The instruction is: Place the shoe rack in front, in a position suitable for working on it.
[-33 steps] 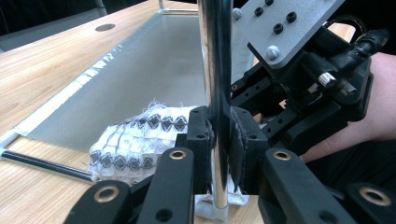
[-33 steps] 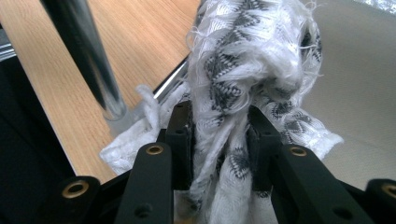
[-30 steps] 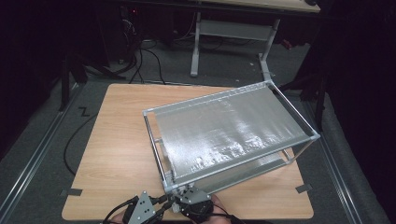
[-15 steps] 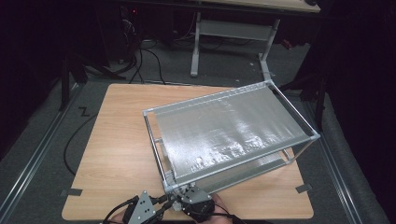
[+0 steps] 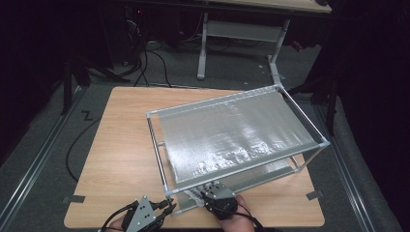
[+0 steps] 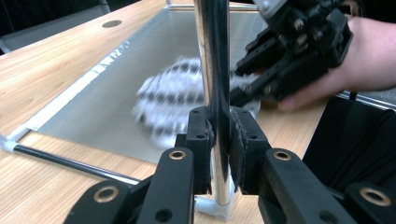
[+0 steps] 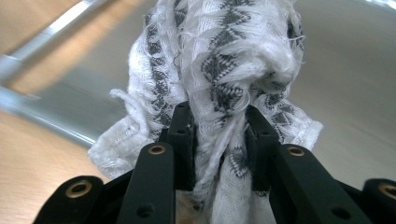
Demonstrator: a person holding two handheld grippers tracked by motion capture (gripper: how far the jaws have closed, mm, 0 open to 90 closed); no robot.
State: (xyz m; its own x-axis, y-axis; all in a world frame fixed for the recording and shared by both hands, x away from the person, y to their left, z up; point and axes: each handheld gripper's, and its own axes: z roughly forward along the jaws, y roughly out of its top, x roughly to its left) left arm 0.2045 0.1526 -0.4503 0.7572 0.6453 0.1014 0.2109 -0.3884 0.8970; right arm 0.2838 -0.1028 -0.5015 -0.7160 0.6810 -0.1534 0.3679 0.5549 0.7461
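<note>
A metal two-shelf rack stands on the wooden table. My left gripper is at its near left corner, shut on the upright chrome post, which is pinched between the pads. My right gripper is just right of that post and shut on a bunched white cloth with a black pattern. The cloth hangs blurred over the front part of the grey lower shelf, under the top shelf. A hand holds the right gripper.
The rack sits skewed on the table and reaches to its right edge. Bare wood lies to the left of the rack. Another table's metal legs and cables stand on the floor behind.
My right gripper has moved a little forward and to the right with the cloth, in over the front of the lower shelf. The left gripper has stayed on the post.
</note>
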